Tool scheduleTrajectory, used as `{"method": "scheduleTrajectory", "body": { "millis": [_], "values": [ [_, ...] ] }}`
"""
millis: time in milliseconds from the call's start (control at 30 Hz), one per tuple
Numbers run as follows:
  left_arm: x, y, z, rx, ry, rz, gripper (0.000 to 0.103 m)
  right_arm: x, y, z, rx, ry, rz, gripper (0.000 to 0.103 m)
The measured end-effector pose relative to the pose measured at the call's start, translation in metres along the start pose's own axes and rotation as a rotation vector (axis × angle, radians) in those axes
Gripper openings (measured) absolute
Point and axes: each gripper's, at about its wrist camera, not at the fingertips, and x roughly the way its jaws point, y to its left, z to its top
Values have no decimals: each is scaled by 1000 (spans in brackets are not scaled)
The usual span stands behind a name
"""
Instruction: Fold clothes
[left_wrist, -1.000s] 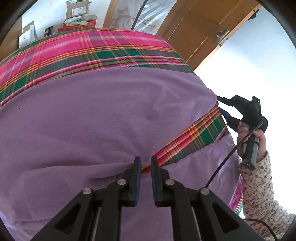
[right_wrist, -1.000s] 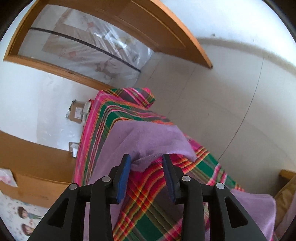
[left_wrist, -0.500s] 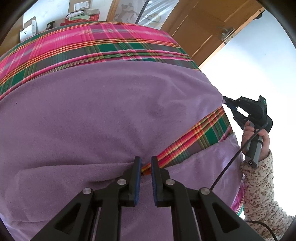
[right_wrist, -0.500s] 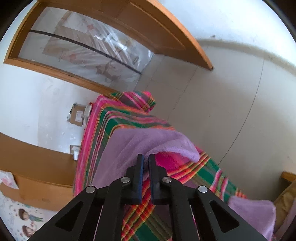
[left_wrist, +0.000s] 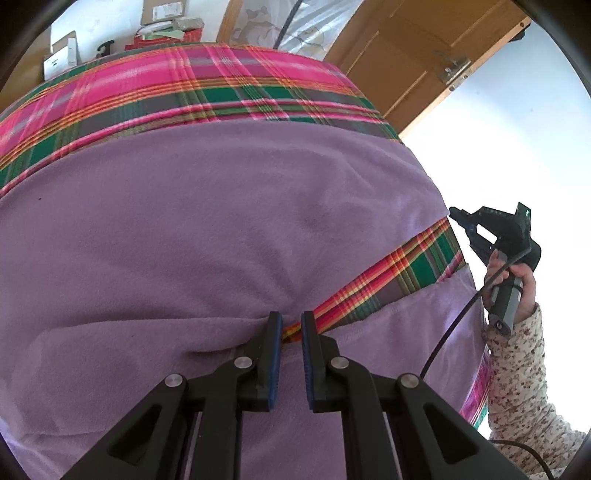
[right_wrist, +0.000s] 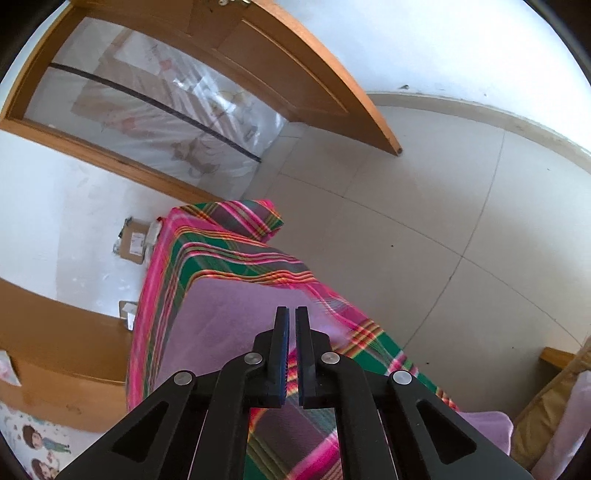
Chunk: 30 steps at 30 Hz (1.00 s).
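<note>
The big plaid cloth (left_wrist: 229, 88) is covering the table, and your purple garment (left_wrist: 207, 229) is lying spread out on top of it. In your left camera the garment is filling most of the view. Its long way is running from side to side, and its far edge is lying straight along the plaid. A slanting strip of plaid is showing between the main part and another purple piece near you.

The floor (right_wrist: 424, 229) past the table's right side is bare and wide, so there is open room there. A wooden door (right_wrist: 295, 74) is standing open farther off. Boxes (left_wrist: 162, 11) are sitting behind the table by the wall. They are wearing white labels, but the writing is too small to read.

Your left gripper (left_wrist: 291, 325) is pointing down at the near fold of the garment. Its jaws are standing only a little apart, and you cannot tell if any cloth is caught between them.

Your right gripper (right_wrist: 291, 321) is squeezed nearly closed. It is sitting at the garment's right corner, at the table's edge. The view there is blurry, so you cannot tell if it is gripping the corner.
</note>
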Motion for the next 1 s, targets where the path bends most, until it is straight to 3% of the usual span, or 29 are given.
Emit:
{"method": "scheduleTrajectory", "body": {
  "millis": [233, 500, 800, 1000],
  "values": [
    [-34, 9, -6, -20, -74, 15, 11, -18, 20, -9, -90, -15, 22, 7],
    [-102, 46, -28, -96, -194, 96, 14, -61, 78, -30, -262, -20, 114, 9],
    [-175, 93, -79, -186, -255, 226, 17, -123, 161, -76, -580, 5, 214, 17],
    [-200, 120, -115, -251, -279, 264, 18, -153, 205, -126, -801, 13, 259, 23]
  ]
}}
